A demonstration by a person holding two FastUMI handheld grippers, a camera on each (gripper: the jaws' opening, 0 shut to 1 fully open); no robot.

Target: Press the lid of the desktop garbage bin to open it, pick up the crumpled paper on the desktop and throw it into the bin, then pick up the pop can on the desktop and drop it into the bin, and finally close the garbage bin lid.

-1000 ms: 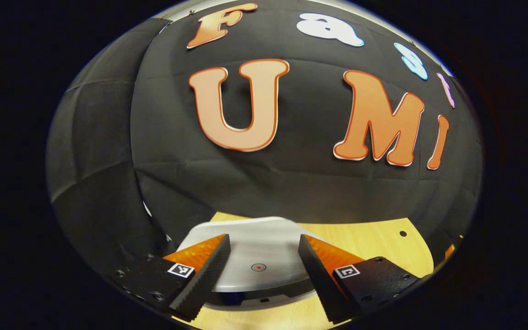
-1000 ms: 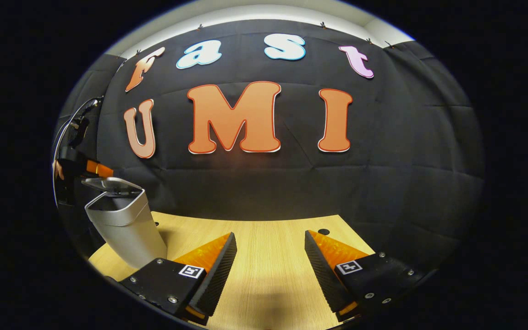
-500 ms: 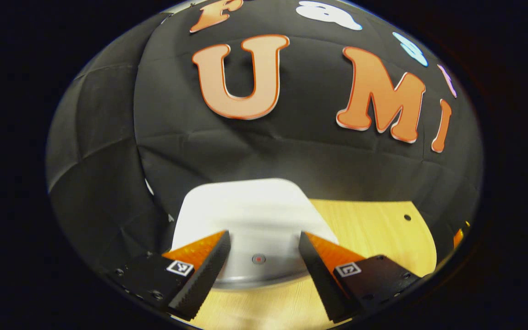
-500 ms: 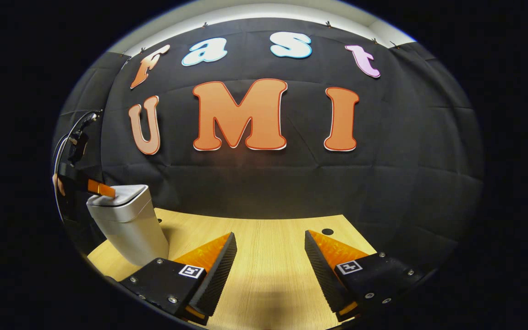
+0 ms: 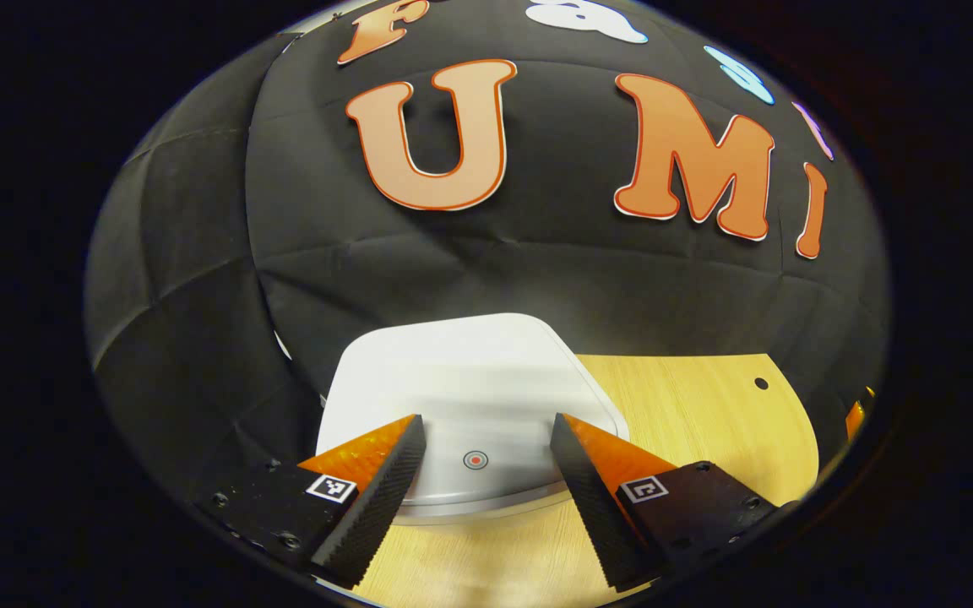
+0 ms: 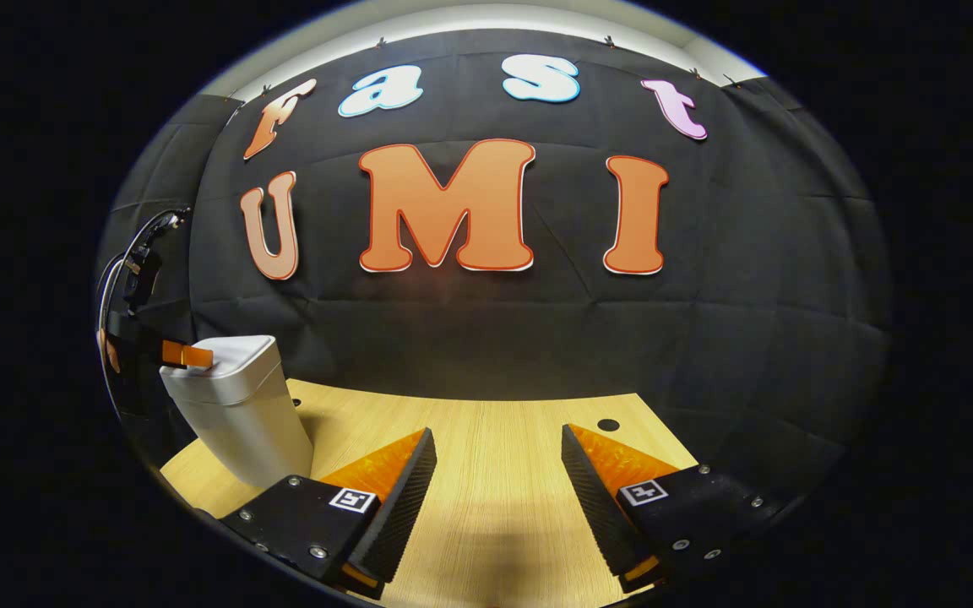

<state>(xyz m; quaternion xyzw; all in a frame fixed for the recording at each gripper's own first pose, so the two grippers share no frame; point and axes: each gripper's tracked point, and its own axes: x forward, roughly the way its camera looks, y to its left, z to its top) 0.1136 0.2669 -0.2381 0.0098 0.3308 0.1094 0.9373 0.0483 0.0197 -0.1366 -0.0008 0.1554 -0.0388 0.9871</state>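
Observation:
The grey desktop bin (image 6: 233,414) stands at the desk's left end with its white lid (image 6: 229,355) lying flat and shut. In the left gripper view the lid (image 5: 461,371) spreads just beyond my fingers, and a small red ring mark (image 5: 475,460) sits on its near edge. My left gripper (image 5: 486,420) hangs open over that near edge with nothing between its fingers. It also shows in the right gripper view, where its fingers (image 6: 187,355) sit at the lid's left rim; whether they touch it I cannot tell. My right gripper (image 6: 499,432) is open above the bare desk.
The wooden desk (image 6: 495,490) runs right from the bin to a small round hole (image 6: 608,424) near its far edge. The black cloth wall stands close behind the bin. A hand (image 6: 106,350) holds the left gripper at the far left.
The bin lid has dropped from raised and ajar to flat and shut. My left gripper has come down with it over the lid's near edge. The right gripper has barely moved.

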